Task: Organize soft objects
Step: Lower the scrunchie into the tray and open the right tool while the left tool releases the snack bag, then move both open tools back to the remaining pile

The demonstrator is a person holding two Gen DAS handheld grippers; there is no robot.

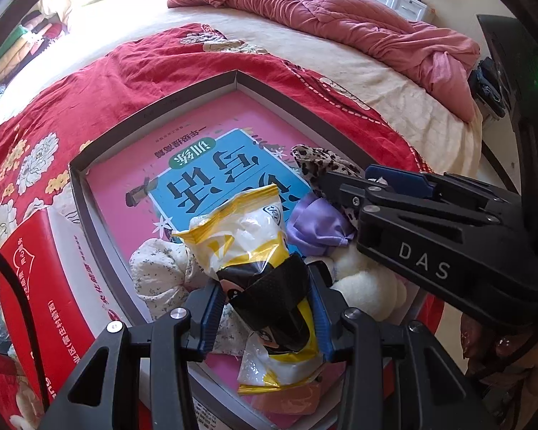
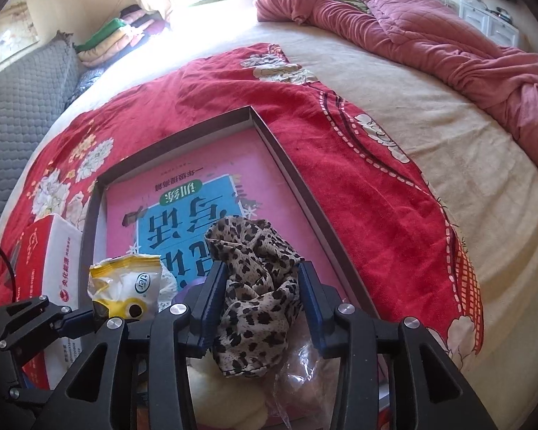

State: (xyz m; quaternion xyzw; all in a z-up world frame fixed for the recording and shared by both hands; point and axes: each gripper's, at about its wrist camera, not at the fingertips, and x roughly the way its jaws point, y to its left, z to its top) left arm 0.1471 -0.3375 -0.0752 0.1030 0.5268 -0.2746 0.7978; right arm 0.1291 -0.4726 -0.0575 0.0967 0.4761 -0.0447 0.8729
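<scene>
My left claw (image 1: 265, 308) is clamped on a yellow-and-white snack bag (image 1: 249, 236) — blue pads pressing its black middle from both sides, jaws partway closed around it, the bag's crimped top sticking up ahead of me. It hangs over the near corner of the shallow grey tray (image 1: 161, 107), which sits on the red floral cloth (image 1: 89, 82) spread across the bed.

Over on my right, the claw (image 2: 262, 304) stands partway open, and the leopard-print scarf (image 2: 254, 286) is bunched up between the fingers. It fills most of the gap and brushes the blue pads, but whether they truly press it I can't tell from here — the cloth looks slack and heaped rather than pinched. It lies inside the tray, on the near part of the pink and blue book (image 2: 197, 193) that covers the tray floor.

Around the bag, more soft things crowd that same near corner: a purple cloth bundle (image 1: 319, 229) just right of the bag, a white speckled fabric ball (image 1: 161, 272) to its left, and a cream plush lump (image 1: 369, 283) under my right claw's body. A clear plastic wrapper (image 2: 301, 369) lies below the scarf.

Left of the tray, touching its wall, stands a red and white carton (image 1: 36, 286). Far back on the bed, a pink quilt (image 1: 322, 7) lies rumpled, well apart from everything.
</scene>
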